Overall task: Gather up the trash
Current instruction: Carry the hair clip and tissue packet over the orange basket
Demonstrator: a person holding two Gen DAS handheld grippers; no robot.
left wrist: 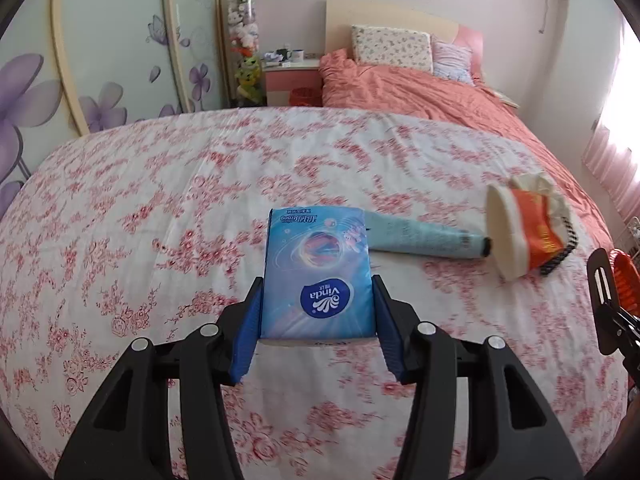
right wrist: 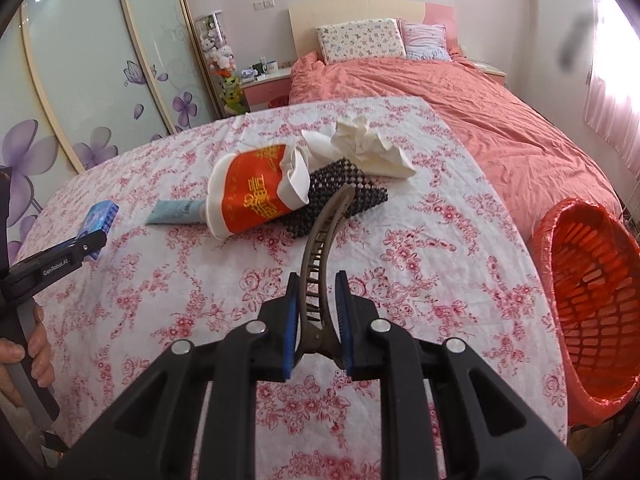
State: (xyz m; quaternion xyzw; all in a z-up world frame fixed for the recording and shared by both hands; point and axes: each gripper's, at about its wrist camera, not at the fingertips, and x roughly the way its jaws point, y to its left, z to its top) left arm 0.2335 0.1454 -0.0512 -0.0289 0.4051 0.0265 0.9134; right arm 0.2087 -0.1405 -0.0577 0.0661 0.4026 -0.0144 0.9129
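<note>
Over a worktop draped in a pink-flowered cloth (right wrist: pixel 400 280), two hand-held claws each carry one item clear of the clutter. Left claw (left wrist: pixel 318 310) is clamped on a blue tissue pack (left wrist: pixel 318 276), its blue pads pressing the pack's long sides near the lower end, so the pack juts forward with the printed face up. Right claw (right wrist: pixel 318 320) is nearly closed on a brown hair clip (right wrist: pixel 320 264), pinching it at the hinge end so the curved toothed body arcs forward and up past the fingertips; gripping the thick end looks the surer hold on so thin and springy a thing.

Left behind on the cloth lie a crushed red-and-white paper cup (right wrist: pixel 248 196) on its side, a pale blue tube (right wrist: pixel 176 211) whose end touches the cup's base, a black beaded mat (right wrist: pixel 340 196) partly under the cup, and crumpled white tissue (right wrist: pixel 368 148) just beyond the mat. An orange-lined basket (right wrist: pixel 592 300) stands beside the worktop's right edge, its mouth tipped toward the claws, presumably so trash can be dropped in from that side. Judging by their position, both held items have yet to reach it, the clip being the nearer. Part of a hand (right wrist: pixel 24 356) grips the left tool's handle.
</note>
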